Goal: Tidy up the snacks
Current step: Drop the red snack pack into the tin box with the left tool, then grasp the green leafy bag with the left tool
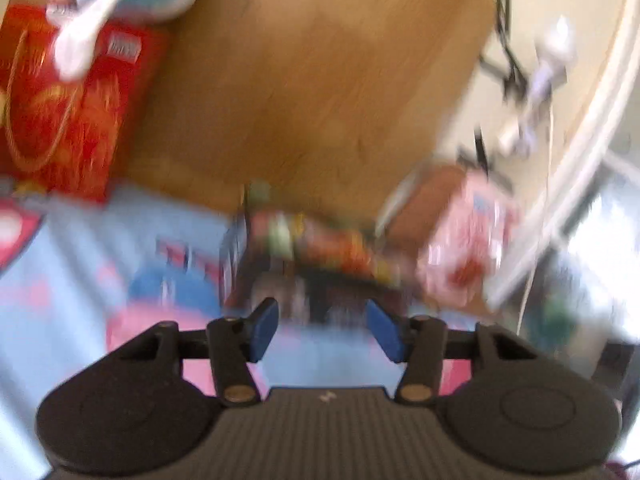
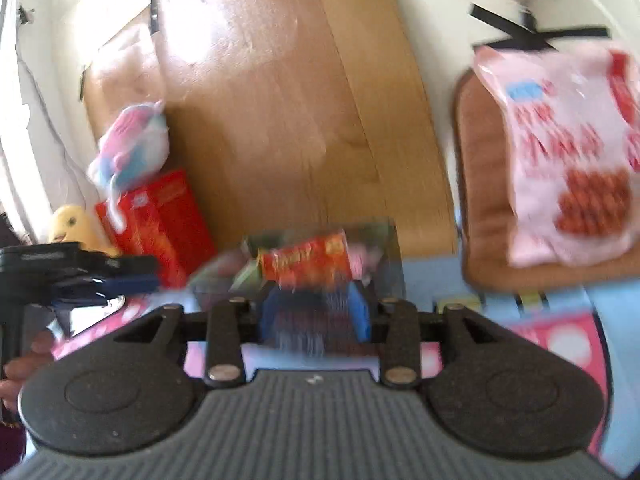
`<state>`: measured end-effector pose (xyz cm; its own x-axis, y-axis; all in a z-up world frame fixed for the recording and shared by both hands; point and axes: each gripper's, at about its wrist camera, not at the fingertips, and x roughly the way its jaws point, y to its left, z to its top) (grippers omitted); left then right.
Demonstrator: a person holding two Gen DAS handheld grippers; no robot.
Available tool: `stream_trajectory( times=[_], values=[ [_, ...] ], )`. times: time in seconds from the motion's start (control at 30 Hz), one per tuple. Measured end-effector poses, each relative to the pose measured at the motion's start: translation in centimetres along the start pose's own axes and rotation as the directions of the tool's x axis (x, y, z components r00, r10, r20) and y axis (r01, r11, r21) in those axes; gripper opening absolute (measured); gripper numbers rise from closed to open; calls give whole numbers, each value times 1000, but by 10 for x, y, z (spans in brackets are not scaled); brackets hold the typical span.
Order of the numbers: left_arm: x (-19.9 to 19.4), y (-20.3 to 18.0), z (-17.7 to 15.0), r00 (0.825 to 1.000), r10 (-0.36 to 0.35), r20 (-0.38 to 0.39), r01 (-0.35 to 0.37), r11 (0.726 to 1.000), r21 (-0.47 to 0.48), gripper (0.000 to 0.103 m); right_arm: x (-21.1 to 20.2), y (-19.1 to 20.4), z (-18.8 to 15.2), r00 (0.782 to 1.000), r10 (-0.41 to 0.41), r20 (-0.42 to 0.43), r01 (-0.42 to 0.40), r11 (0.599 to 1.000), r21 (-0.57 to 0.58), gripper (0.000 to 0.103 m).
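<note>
While the right gripper [image 2: 314,316] grips it, the clear bin [image 2: 384,240] holds snack packets [image 2: 308,260].

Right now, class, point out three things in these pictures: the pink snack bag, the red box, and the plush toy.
pink snack bag [image 2: 568,160]: right wrist view, middle of its printed front.
red box [image 2: 168,216]: right wrist view, its red top face.
plush toy [image 2: 132,140]: right wrist view, its pastel body.
</note>
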<state>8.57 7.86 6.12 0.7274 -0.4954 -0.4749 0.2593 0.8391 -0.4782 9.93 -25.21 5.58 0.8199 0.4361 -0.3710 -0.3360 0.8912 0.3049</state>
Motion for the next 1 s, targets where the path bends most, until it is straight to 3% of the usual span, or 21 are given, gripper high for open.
stream_trajectory(
  times=[0.07, 0.2, 0.3, 0.4, 0.5, 0.57, 0.63, 0.67, 0.83, 0.9, 1.0],
  values=[
    [9, -9, -18, 993, -71, -94, 69, 997, -27, 47, -15, -9, -23, 998, -35, -59, 37, 999, 34, 43],
    [30, -41, -50, 941, -235, -244, 218, 971, -95, 45, -46, -40, -46, 984, -96, -149, 122, 977, 174, 43],
    [34, -65, -69, 926, -241, -292, 239, 970, -43, 42, -70, -51, -57, 989, -79, -125, 111, 955, 275, 42],
    [47, -84, -87, 901, -255, -351, 249, 966, -63, 32, -72, -54, -69, 990, -49, -134, 87, 952, 293, 41],
    [62, -85, -92, 912, -192, -362, 175, 981, -79, 30, -63, -51, -62, 991, 7, -131, 31, 957, 289, 40],
    [69, -78, -90, 914, -195, -355, 165, 980, -114, 21, -51, -47, -55, 990, -12, -141, 48, 967, 252, 40],
    [73, -74, -88, 920, -177, -348, 145, 982, -118, 16, -38, -48, -53, 986, -8, -169, 50, 968, 247, 33],
    [72, -71, -86, 923, -172, -343, 142, 983, -113, 18, -38, -46, -53, 983, 18, -185, 29, 968, 248, 25],
    [54, -47, -72, 957, -113, -266, 81, 988, -129, 27, -48, -29, -71, 970, 146, -194, -68, 931, 358, 26],
    [50, -36, -69, 962, -109, -251, 69, 985, -161, 27, -48, -22, -77, 953, 216, -215, -125, 920, 371, 26],
    [46, -22, -68, 964, -112, -243, 62, 977, -203, 27, -52, -10, -76, 960, 185, -209, -123, 952, 281, 27]
  ],
)
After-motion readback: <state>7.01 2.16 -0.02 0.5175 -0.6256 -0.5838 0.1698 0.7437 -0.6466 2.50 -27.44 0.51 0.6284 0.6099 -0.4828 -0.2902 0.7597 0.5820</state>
